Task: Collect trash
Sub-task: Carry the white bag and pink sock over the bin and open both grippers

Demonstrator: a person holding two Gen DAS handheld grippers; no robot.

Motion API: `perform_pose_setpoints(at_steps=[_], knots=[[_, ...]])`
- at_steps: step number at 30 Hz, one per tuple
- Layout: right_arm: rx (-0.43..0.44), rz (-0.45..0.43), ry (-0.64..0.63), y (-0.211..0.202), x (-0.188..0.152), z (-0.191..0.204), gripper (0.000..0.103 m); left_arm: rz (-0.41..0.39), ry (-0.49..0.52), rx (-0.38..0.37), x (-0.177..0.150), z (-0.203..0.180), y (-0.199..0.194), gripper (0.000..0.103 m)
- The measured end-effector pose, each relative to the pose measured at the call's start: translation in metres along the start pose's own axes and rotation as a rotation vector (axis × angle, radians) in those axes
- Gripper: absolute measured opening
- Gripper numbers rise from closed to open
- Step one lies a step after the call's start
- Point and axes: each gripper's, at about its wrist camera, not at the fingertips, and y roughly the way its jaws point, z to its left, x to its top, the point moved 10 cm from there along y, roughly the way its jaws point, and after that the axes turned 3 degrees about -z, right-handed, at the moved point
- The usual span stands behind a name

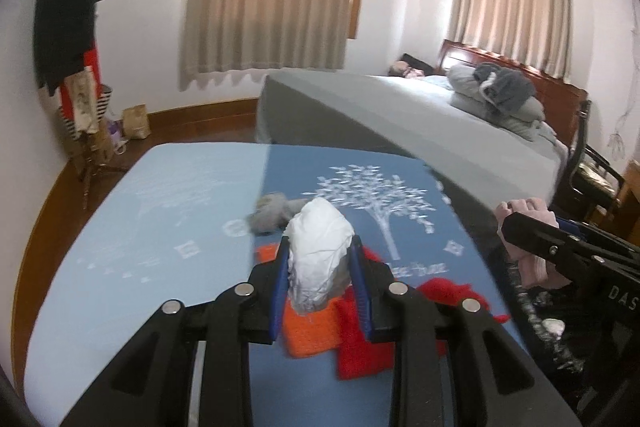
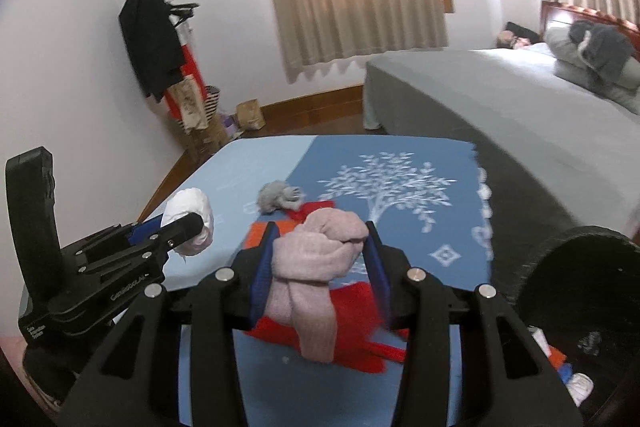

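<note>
In the left wrist view my left gripper (image 1: pixel 320 242) is shut on a crumpled white paper wad (image 1: pixel 316 259), held above the blue tablecloth (image 1: pixel 168 227). My right gripper (image 2: pixel 320 227) is shut on a knotted pink cloth bundle (image 2: pixel 316 267), also held off the table. Each gripper shows in the other's view: the right gripper (image 1: pixel 516 223) with the pink bundle (image 1: pixel 520 211) at the right, and the left gripper (image 2: pixel 188 227) with the white wad (image 2: pixel 186 211) at the left. A grey balled sock (image 1: pixel 272 213) (image 2: pixel 278 197) lies on the cloth beyond both.
Red cloth (image 1: pixel 360 347) (image 2: pixel 352 339) and orange cloth (image 1: pixel 308 331) lie on the table under the grippers. A black bin (image 2: pixel 580 259) with scraps inside stands at the table's right. A grey bed (image 1: pixel 420 115) lies beyond, and a coat stand (image 1: pixel 76 39) is in the left corner.
</note>
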Motion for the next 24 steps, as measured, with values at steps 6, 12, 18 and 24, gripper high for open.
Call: perform_pose_setpoints(at_steps=[6,12,18,24], knots=[[-0.076,-0.028,0.027,-0.023,-0.001,-0.039,0.041,-0.011,0.036,-0.072,0.007,-0.045,0.004,0.028],[-0.162,-0.06,0.065,-0.05,-0.002,-0.081,0.041,-0.015,0.071,-0.149,0.012,-0.092,0.009,0.028],[-0.255,-0.075,0.112,-0.076,-0.011,-0.127,0.041,-0.019,0.113,-0.23,0.012,-0.143,0.011,0.028],[-0.337,-0.088,0.152,-0.104,-0.024,-0.168,0.041,-0.01,0.141,-0.309,0.01,-0.193,0.015,0.028]])
